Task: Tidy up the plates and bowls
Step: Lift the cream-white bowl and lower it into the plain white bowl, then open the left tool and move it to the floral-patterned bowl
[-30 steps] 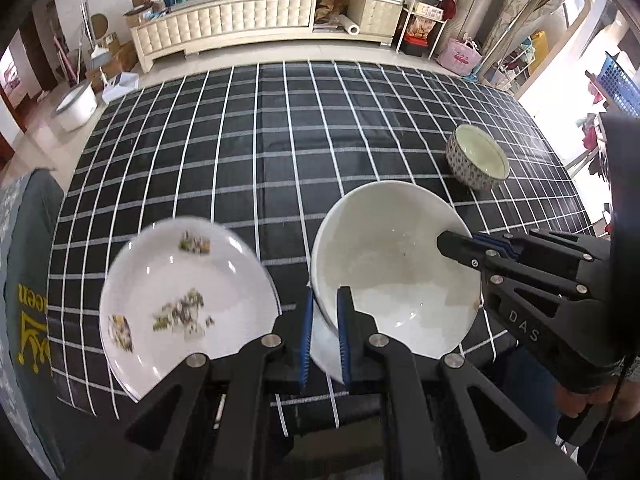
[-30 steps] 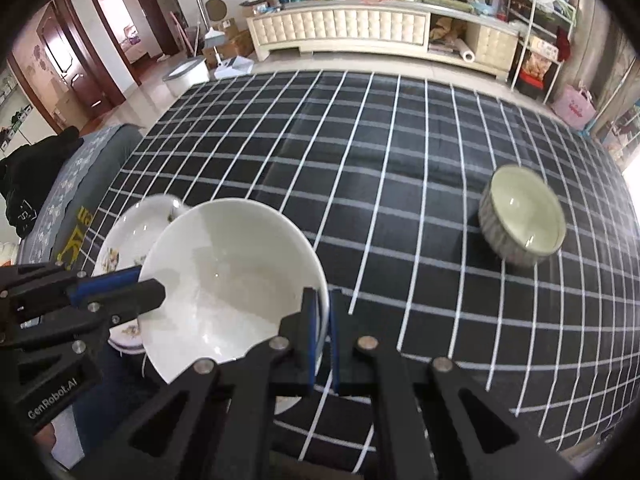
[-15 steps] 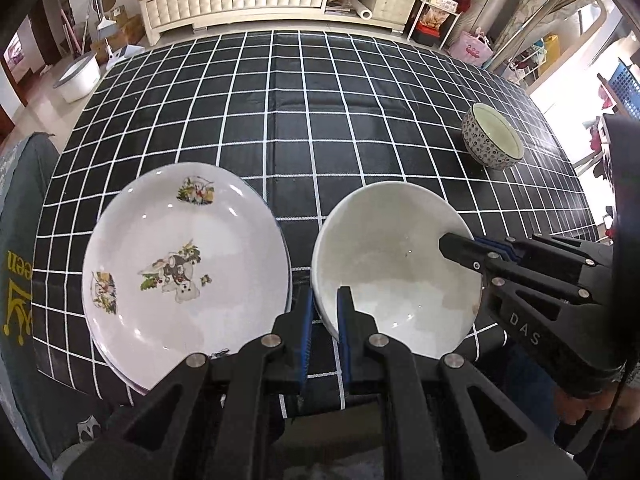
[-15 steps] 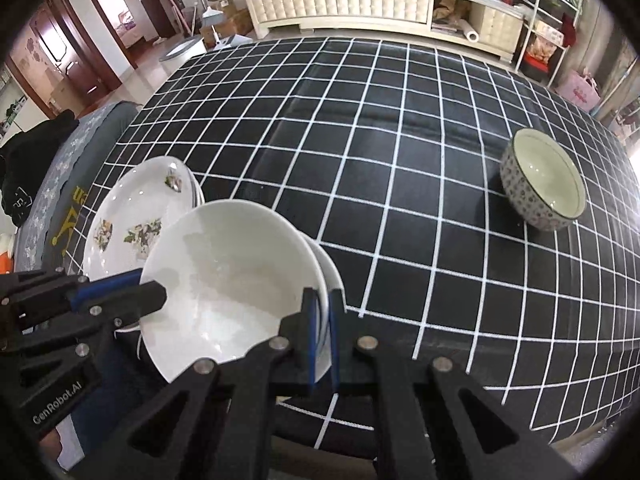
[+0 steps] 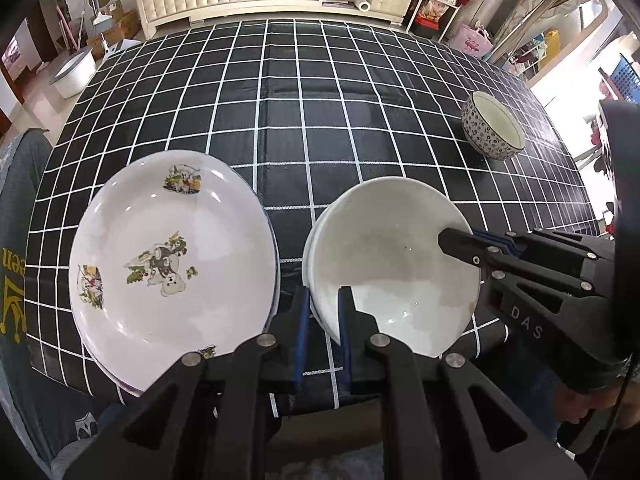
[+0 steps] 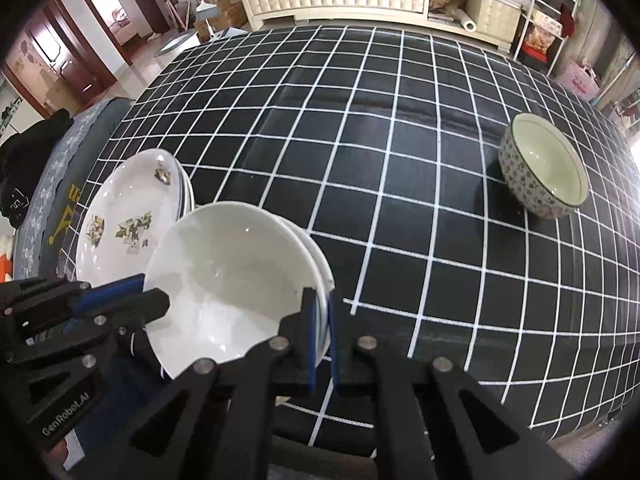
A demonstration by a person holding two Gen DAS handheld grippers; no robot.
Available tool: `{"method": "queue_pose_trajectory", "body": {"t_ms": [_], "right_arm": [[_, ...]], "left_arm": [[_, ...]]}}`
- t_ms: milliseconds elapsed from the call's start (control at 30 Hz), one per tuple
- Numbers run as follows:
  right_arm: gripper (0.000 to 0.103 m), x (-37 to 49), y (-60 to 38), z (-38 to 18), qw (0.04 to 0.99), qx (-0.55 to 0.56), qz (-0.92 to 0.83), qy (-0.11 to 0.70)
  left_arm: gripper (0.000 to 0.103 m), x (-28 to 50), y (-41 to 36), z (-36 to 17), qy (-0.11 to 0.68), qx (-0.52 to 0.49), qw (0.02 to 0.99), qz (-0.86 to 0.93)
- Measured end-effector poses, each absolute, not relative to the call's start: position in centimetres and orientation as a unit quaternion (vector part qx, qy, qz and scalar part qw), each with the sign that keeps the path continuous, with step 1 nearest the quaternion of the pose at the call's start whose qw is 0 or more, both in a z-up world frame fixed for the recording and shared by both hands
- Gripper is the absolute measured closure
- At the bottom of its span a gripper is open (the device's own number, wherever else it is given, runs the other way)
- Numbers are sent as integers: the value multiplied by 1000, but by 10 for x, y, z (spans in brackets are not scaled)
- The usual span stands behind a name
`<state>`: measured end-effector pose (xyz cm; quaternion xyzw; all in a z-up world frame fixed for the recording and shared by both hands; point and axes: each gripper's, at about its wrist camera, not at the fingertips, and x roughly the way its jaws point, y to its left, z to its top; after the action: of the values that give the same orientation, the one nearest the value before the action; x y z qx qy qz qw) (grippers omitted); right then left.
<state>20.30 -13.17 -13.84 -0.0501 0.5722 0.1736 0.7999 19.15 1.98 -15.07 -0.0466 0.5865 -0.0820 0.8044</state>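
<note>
Plates of white ceramic with printed flower-and-bear motifs (image 5: 172,256) lay stacked at about nine o'clock on the black tablecloth with white grid lines (image 5: 304,120). Just beside them, at centre, the plain white ceramic bowl (image 5: 392,264) was pinched on its near-left rim by the left gripper (image 5: 323,312) and on its right rim by the right gripper (image 6: 320,332). At two o'clock, well apart, stood a small blue-patterned bowl (image 5: 493,131).

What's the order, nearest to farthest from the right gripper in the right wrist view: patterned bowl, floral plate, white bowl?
1. White bowl: its rim sits in the right gripper.
2. Floral plate: left, beyond the white bowl.
3. Patterned bowl: far right on the checked cloth.
</note>
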Motion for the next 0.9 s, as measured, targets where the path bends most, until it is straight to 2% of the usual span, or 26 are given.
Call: {"method": "queue_pose_trajectory", "body": {"t_ms": [100, 233, 300, 367, 467, 567, 733, 900], "right_arm": [[93, 204, -132, -137, 800, -50, 178, 571], [88, 203, -139, -124, 811, -41, 178, 556], [77, 201, -141, -115, 821, -51, 174, 542], [58, 199, -146, -104, 831, -54, 174, 526], [49, 195, -158, -85, 848, -49, 173, 499], [47, 199, -173, -72, 856, -45, 161, 489], [46, 206, -201, -52, 865, -28, 140, 480], [43, 213, -228, -37, 875, -25, 123, 468]], "left_arm": [[92, 191, 23, -147, 581, -56, 808, -84], [79, 188, 26, -134, 565, -60, 819, -80], [72, 188, 25, -124, 556, -54, 826, -78], [65, 187, 21, -113, 545, -48, 834, -79], [58, 188, 12, -95, 525, -39, 845, -91], [51, 191, -1, -77, 508, -27, 855, -97], [45, 202, -25, -52, 485, -12, 867, -112], [45, 221, -55, -36, 474, 9, 871, -128]]}}
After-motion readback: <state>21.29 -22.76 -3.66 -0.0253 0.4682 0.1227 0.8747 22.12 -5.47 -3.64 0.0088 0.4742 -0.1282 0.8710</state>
